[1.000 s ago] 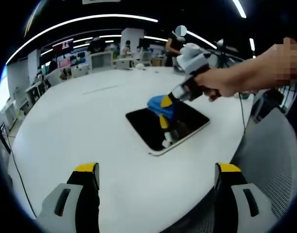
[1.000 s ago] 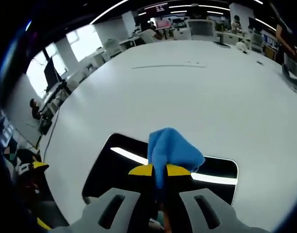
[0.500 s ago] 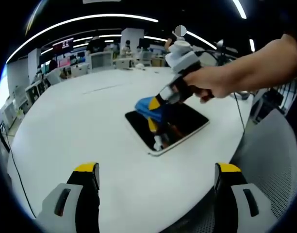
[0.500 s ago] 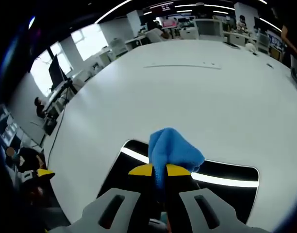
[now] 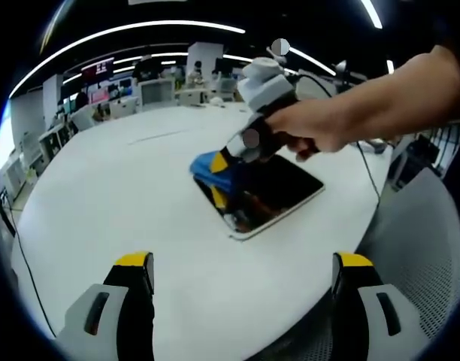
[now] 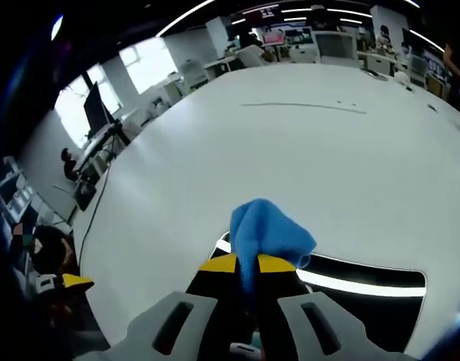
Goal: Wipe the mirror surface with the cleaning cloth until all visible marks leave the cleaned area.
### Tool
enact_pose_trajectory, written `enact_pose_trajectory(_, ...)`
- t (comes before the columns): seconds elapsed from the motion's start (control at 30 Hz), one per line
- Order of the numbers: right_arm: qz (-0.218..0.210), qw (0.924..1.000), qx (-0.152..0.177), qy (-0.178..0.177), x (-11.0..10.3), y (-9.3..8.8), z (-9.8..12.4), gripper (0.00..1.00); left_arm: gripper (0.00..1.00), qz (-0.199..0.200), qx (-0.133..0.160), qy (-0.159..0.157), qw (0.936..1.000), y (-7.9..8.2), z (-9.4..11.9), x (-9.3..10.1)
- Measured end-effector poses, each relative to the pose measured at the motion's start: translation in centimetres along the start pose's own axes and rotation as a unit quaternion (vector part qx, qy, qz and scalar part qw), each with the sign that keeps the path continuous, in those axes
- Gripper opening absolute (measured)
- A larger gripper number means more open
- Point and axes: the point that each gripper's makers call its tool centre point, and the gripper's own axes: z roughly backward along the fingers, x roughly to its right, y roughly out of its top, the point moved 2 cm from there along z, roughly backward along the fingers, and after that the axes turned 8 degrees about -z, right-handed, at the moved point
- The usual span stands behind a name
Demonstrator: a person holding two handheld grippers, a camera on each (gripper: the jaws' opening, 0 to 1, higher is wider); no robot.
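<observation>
The right gripper (image 6: 246, 265) was clamped on the blue cleaning cloth (image 6: 269, 235), pressing it against one end of the mirror (image 5: 279, 184) lying flat on the white desk (image 5: 117, 203), evidently to wipe, while the left gripper (image 5: 243, 272) stood spread apart and idle nearby.

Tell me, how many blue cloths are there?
1. The blue cloth is pinched in the right gripper, at the edge of the mirror on the white table.
</observation>
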Motion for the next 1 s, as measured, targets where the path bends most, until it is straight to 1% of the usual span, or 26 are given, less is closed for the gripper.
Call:
enact_pose_trajectory(0.27, -0.004, 0.9998, 0.010, 0.019, -0.9, 0.2, -0.6, 0.03, 0.99, -0.001, -0.003, 0.000, 1.0000, -0.1, 0.0, 0.0)
enact_pose_trajectory(0.43, 0.004, 0.9995, 0.015, 0.027, -1.0, 0.3, -0.8, 0.03, 0.99, -0.001, -0.005, -0.001, 1.0000, -0.3, -0.1, -0.1)
enact_pose_trajectory(0.87, 0.018, 0.9994, 0.016, 0.026, -1.0, 0.2, -0.8, 0.03, 0.99, -0.003, -0.008, 0.004, 1.0000, -0.6, -0.3, -0.3)
enact_pose_trajectory(1.0, 0.022, 0.9993, 0.014, 0.028, -1.3, -0.1, -0.7, 0.03, 0.99, -0.003, -0.009, 0.006, 0.9999, -0.5, -0.3, -0.3)
